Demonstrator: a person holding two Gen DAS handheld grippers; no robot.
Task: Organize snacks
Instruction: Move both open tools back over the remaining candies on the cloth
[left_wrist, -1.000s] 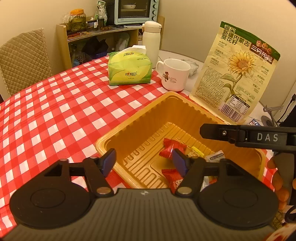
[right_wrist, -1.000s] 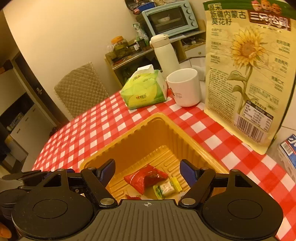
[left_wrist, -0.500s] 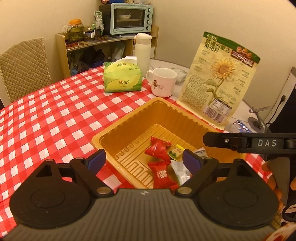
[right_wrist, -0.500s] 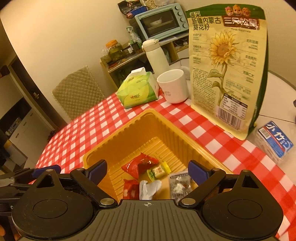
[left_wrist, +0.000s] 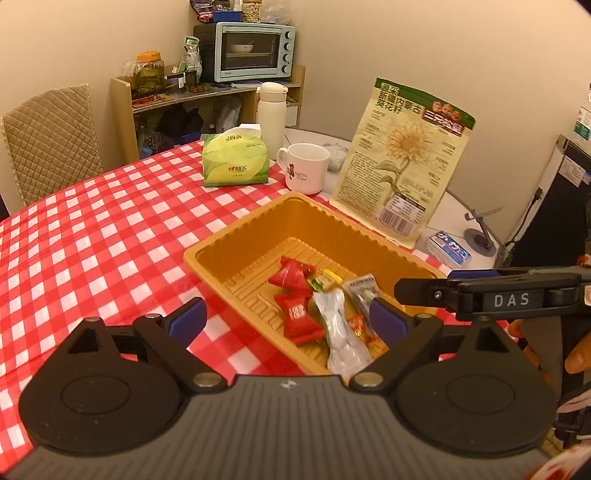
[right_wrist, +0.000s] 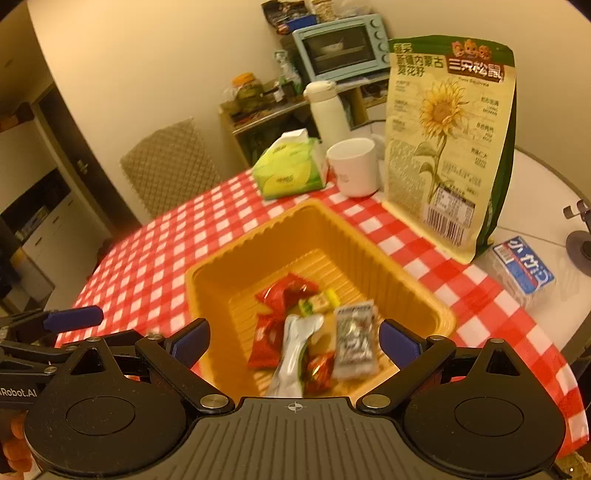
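A yellow-orange plastic tray (left_wrist: 236, 240) (right_wrist: 369, 236) sits on the red checked tablecloth. In it lie several wrapped snacks: two red packets (left_wrist: 299, 317) (right_wrist: 284, 291), a silver packet (left_wrist: 341, 332) (right_wrist: 295, 350), a clear printed packet (left_wrist: 364, 291) (right_wrist: 354, 339) and small candies (left_wrist: 325, 278). My left gripper (left_wrist: 286, 321) is open and empty, raised over the tray's near side. My right gripper (right_wrist: 293, 338) is open and empty, above the tray's near edge. Its side shows at the right of the left wrist view (left_wrist: 480, 295).
A tall sunflower-seed bag (left_wrist: 402, 162) (right_wrist: 447, 140) stands behind the tray. A white mug (left_wrist: 304, 168) (right_wrist: 354, 166), a green tissue pack (left_wrist: 234, 160) (right_wrist: 291, 170) and a white flask (left_wrist: 271, 122) stand further back. A blue-white small box (right_wrist: 522, 269) lies right.
Both grippers have pulled back and risen from the tray, jaws opened wider. More of the snacks in the tray show now.
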